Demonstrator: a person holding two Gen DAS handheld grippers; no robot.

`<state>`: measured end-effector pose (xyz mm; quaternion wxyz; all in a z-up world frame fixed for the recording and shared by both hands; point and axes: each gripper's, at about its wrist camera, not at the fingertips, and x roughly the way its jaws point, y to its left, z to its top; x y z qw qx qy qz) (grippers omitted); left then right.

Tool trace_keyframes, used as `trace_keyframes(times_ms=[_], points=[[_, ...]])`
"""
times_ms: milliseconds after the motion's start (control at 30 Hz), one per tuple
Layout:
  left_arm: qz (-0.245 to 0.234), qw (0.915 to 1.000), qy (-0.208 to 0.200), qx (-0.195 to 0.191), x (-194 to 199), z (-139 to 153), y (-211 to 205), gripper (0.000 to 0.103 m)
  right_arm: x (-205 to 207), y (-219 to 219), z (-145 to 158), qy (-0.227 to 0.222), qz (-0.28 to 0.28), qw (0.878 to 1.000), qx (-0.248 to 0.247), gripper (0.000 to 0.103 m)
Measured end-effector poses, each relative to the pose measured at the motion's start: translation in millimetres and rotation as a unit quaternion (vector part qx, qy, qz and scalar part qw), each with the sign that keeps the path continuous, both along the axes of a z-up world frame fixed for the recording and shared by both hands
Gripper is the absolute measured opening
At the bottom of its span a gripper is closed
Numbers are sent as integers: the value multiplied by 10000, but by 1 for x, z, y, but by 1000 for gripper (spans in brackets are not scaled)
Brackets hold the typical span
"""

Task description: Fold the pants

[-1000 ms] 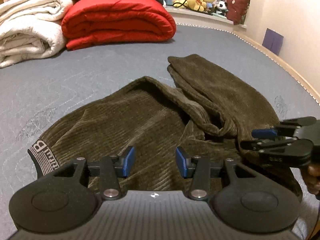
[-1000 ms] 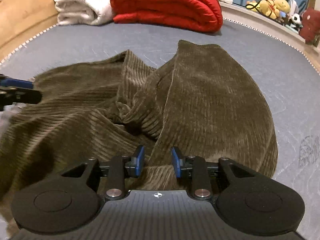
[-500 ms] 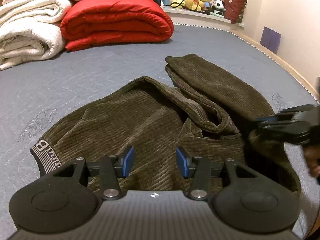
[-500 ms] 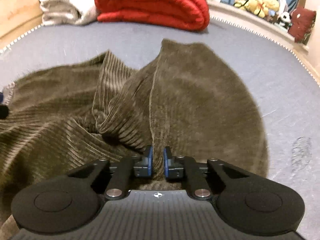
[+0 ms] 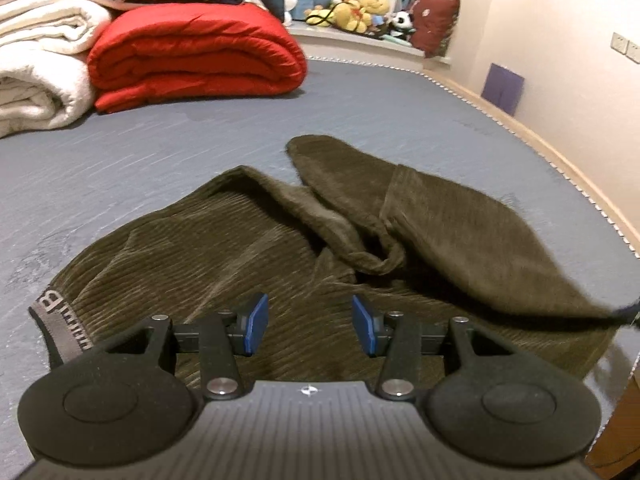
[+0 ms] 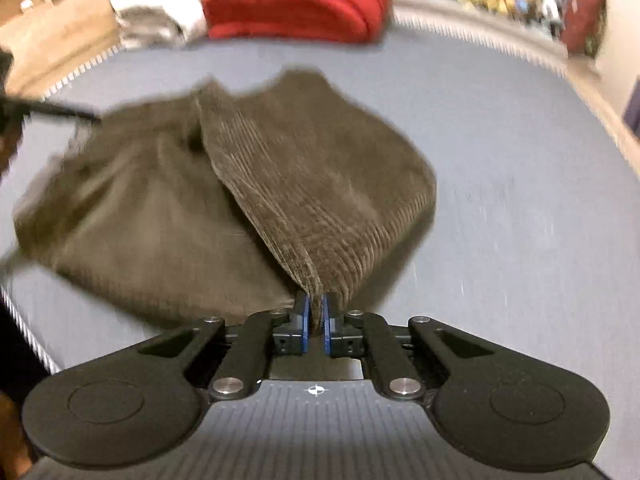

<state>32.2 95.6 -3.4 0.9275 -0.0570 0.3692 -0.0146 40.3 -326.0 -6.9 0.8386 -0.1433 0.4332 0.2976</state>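
The olive-brown corduroy pants point(image 5: 248, 256) lie crumpled on the grey-blue bed point(image 5: 140, 152), legs running away from both hands. The right tongs point(image 6: 315, 316) are pinched tight on a lifted fabric edge; the left tongs point(image 5: 306, 324), half-wide and holding nothing, hover directly over the waist end, nearer the waistband point(image 5: 60, 320).

Olive corduroy pants point(image 5: 248, 264) lay rumpled on the grey bed point(image 5: 160, 160), left tool point(image 5: 307, 322) parted above them, red quilt point(image 5: 196, 56) folded beyond.
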Motion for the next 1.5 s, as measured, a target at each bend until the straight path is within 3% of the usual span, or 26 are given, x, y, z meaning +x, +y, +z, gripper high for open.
trace_keyframes(times_ms=[100,133,167,233,300,500,633,733,900,933,1033,1067,1200,1300,1400,1500], points=[[-30,10000,37,-24,4,-1,-6,51,-6,-2,-11,-105,-14,9991,-409,11],[-45,10000,64,-19,5,-2,-8,51,-6,-1,-6,-314,-48,9985,-451,18],[-60,9999,87,-3,6,-3,-11,51,-4,-2,3,-486,-117,9983,-295,30],[-94,9998,126,84,7,-7,-16,53,3,-1,20,-689,-307,9969,203,43],[-91,9997,166,143,8,-11,-18,53,14,12,28,-828,-408,9941,575,44],[69,9993,302,201,11,-20,-13,54,39,133,-2,-1058,345,9929,425,46],[119,9990,359,245,12,-24,-10,55,51,203,-32,-1117,435,9927,138,67],[161,9988,397,244,13,-26,-7,55,60,246,-49,-1136,629,9914,-132,67],[183,9988,413,212,13,-25,-5,55,68,281,-69,-1294,615,9873,-686,63],[177,9989,398,195,13,-24,-4,55,69,283,-70,-1383,606,9854,-782,56],[199,9990,363,139,12,-21,-3,56,73,284,-74,-1453,595,9833,-921,18],[208,9991,356,122,11,-20,-3,56,74,281,-73,-1429,565,9844,-853,8],[190,9992,342,92,10,-19,-5,56,73,263,-54,-1596,382,9846,-608,7],[133,9993,337,111,10,-19,-9,56,73,233,-23,-1739,47,9846,-162,7],[69,9994,318,121,9,-19,-12,56,76,180,14,-1871,-537,9795,514,7],[-16,9995,297,140,7,-19,-13,56,81,110,40,-1827,-1188,9670,1316,7]])
